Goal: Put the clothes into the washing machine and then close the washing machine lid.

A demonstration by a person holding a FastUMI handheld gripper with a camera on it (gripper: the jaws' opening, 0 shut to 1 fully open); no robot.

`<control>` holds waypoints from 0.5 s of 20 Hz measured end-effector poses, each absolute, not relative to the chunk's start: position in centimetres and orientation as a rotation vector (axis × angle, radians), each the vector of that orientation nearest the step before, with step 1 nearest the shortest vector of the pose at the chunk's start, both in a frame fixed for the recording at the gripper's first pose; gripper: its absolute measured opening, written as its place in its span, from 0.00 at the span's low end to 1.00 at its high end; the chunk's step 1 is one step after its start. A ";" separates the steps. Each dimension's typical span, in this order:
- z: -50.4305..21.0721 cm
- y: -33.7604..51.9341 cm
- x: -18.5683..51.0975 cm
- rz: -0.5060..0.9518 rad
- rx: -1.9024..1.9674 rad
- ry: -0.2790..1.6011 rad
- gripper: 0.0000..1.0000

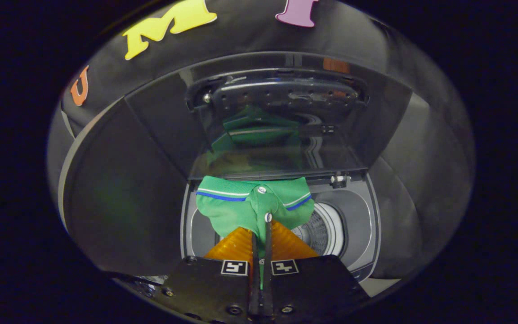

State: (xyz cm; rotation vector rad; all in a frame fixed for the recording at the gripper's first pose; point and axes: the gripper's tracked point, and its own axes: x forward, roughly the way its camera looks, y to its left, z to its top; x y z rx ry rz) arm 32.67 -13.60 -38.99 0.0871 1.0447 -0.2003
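Washer [367, 225] sat mid-frame, lid [281, 126] raised in the upper half and mirroring green cloth; green shirt [236, 207] hung over the open drum [326, 231] at centre, its placket pinched between the gripper's [261, 238] nearly closed orange fingers [236, 245] below.

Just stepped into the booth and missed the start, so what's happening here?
A person is using a handheld gripper to load laundry. Its orange fingers are pinched together on a green polo shirt, which hangs over the open top of the washing machine. The drum shows below and beyond the shirt. The lid stands raised behind it, and the shirt is mirrored in its glass. The shirt has not been let go into the drum yet, and the lid is not yet closed.
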 end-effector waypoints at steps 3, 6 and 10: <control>-40.4 -13.8 32.6 -0.217 0.090 1.062 0.06; -42.0 -13.5 32.1 -0.190 0.107 1.120 0.06; -43.0 -13.4 31.4 -0.207 0.159 1.135 0.18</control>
